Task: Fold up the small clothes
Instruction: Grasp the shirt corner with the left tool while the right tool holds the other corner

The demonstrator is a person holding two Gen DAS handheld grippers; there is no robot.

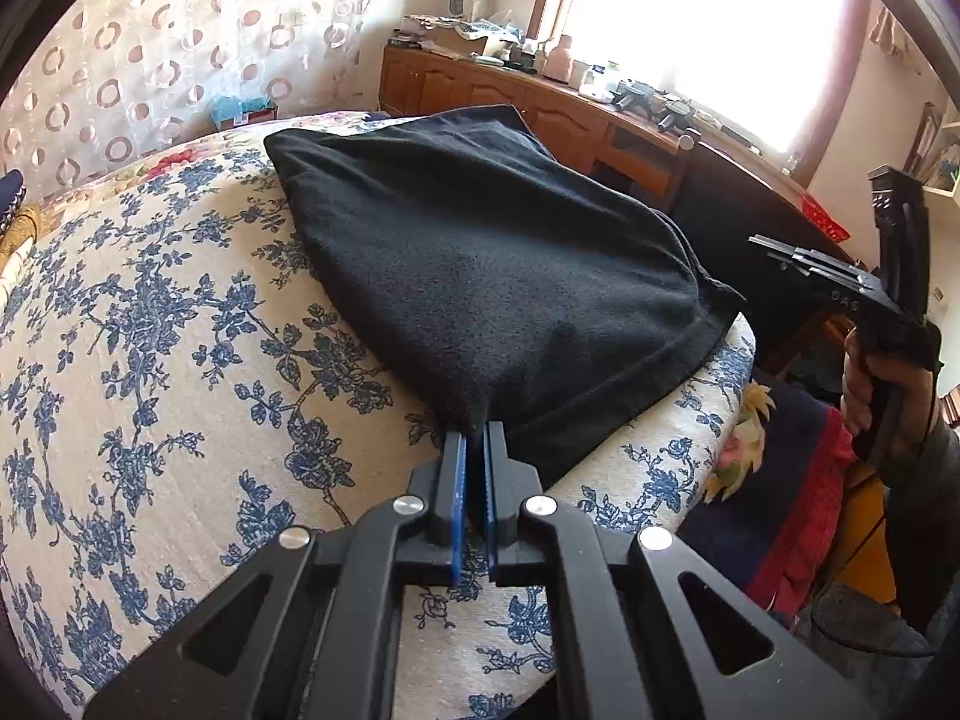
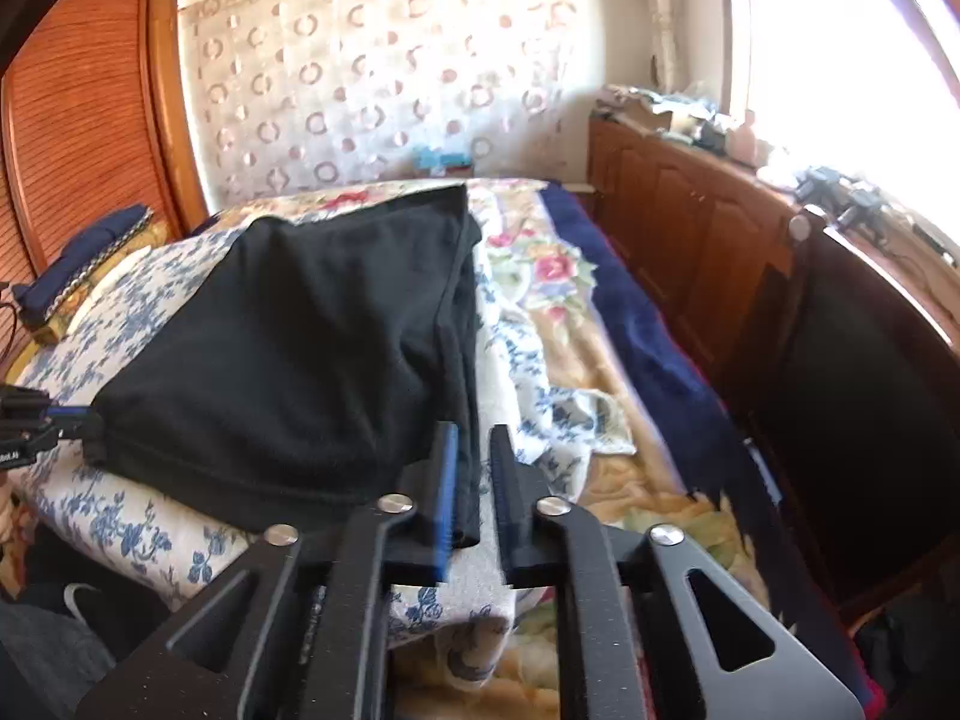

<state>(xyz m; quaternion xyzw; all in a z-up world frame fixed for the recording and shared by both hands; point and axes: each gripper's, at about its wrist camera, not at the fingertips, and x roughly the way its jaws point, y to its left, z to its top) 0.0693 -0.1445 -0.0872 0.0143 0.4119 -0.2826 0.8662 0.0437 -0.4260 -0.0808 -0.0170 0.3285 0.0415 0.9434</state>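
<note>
A black garment (image 1: 480, 252) lies folded on a white cloth with blue flowers (image 1: 150, 360). My left gripper (image 1: 477, 427) is shut on the garment's near corner, which rises to a peak between the blue pads. In the right wrist view the left gripper (image 2: 57, 417) shows at the left edge, pinching that corner. The right gripper (image 2: 474, 431) straddles the other near edge of the black garment (image 2: 312, 348). The fabric rests against its left pad, and a slim gap shows before the right finger. A hand holds the right gripper (image 1: 762, 243) at the garment's right corner.
The flowered cloth covers a raised cushion on a bed with a floral blanket (image 2: 576, 324). A wooden cabinet (image 2: 690, 228) with clutter runs under the bright window. A dark chair back (image 2: 858, 360) stands to the right, and slatted wooden doors (image 2: 78, 108) to the left.
</note>
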